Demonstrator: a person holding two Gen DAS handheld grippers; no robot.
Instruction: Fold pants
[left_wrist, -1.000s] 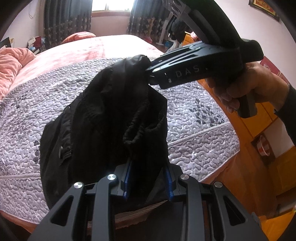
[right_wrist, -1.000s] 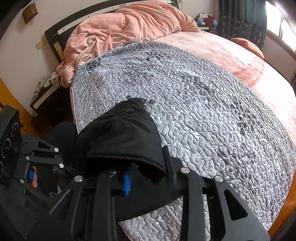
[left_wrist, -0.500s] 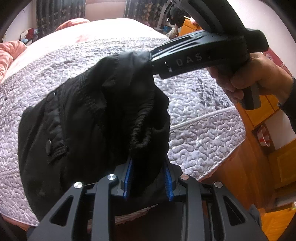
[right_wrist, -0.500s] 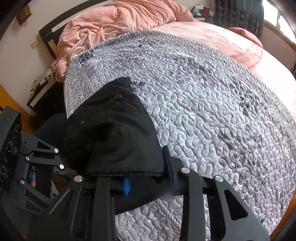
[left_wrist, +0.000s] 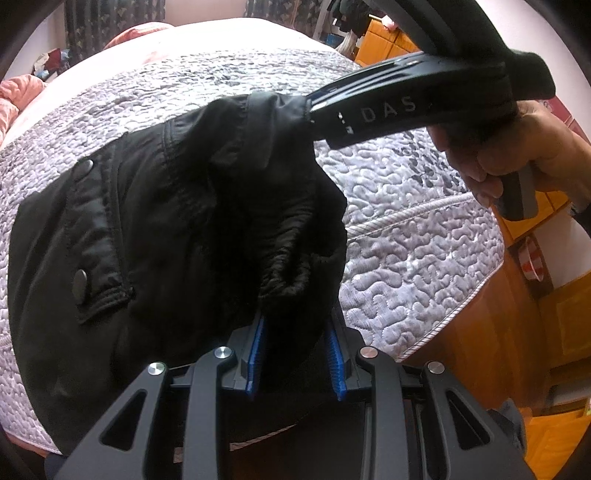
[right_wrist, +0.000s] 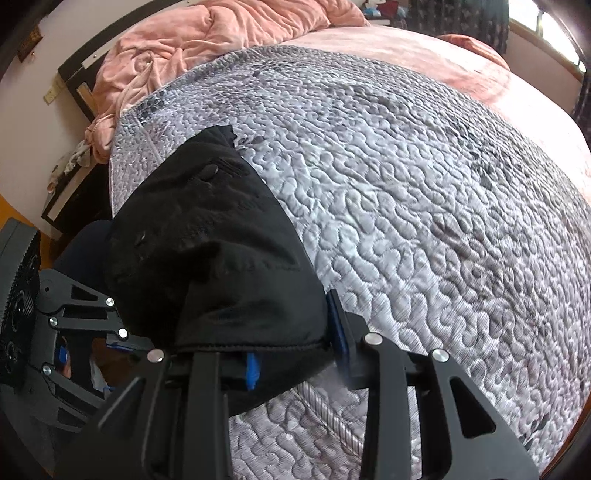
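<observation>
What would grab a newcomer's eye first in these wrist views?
The bunched black pants fill the foreground, pinched between the left gripper and the right gripper, over the grey quilted bedspread. A crumpled pink blanket is heaped at the head of the bed.

The black pants (left_wrist: 177, 229) hid one blue pad of the right gripper (right_wrist: 295, 354) and part of the grey quilt (right_wrist: 424, 206), the bottom edge cut off both grippers' arms, and the far room was blurry.
</observation>
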